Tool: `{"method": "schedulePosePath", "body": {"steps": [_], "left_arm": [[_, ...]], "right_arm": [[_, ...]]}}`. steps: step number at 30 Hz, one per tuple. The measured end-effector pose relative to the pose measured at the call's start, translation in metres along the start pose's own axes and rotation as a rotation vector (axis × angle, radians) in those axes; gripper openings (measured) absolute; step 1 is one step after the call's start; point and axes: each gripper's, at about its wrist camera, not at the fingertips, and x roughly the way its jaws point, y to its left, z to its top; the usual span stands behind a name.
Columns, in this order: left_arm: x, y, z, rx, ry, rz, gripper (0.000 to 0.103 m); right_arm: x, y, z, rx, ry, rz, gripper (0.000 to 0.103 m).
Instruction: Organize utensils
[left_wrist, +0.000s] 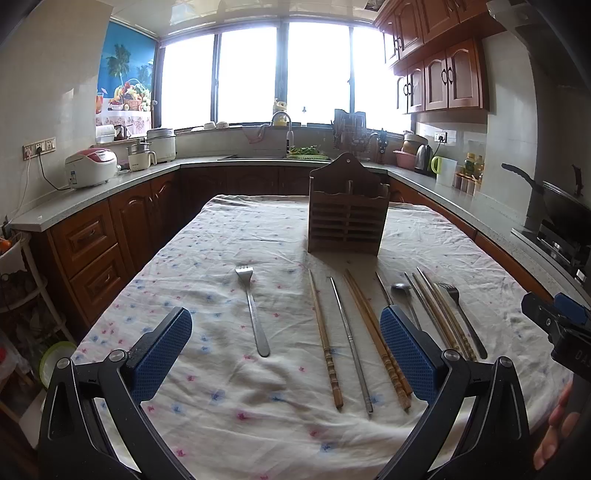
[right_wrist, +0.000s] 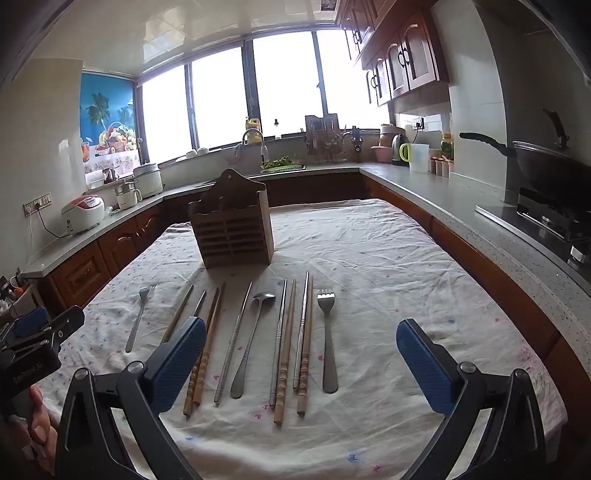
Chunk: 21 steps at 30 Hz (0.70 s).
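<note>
Nothing sorted yet: forks, spoon (right_wrist: 255, 332) and chopsticks lay mid-frame, wooden holder (right_wrist: 232, 225) seemingly empty, both grippers' jaws released, grasping nothing.

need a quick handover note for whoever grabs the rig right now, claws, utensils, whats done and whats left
Left claw: open, empty, above the near end of the table.
Right claw: open, empty, likewise.
Wooden utensil holder: upright on the floral tablecloth, no utensils showing in it.
Utensils lie in a row in front of it: left fork, wooden and metal chopsticks, spoon, right fork.
Done: nothing sorted yet.
Left: move every piece into the holder.
</note>
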Motion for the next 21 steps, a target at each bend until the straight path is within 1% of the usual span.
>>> {"method": "schedulePosePath", "body": {"steps": [6,14,21], "left_arm": [[-0.0009,0.0029,0.0022,-0.001,-0.003,0.005,0.103],[-0.0040,0.0010,0.0025,0.010,-0.024,0.010,0.103],[-0.0053,0.0013,0.0029,0.013,-0.029,0.009,0.103]], "right_arm": [[0.0005,0.0004,-0.0001,-0.001,-0.001,0.002,0.103],[-0.0036,0.0043,-0.0007,-0.006,-0.031,0.020,0.103],[-0.0032,0.0060,-0.0007,-0.010,-0.034,0.024,0.103]]}}
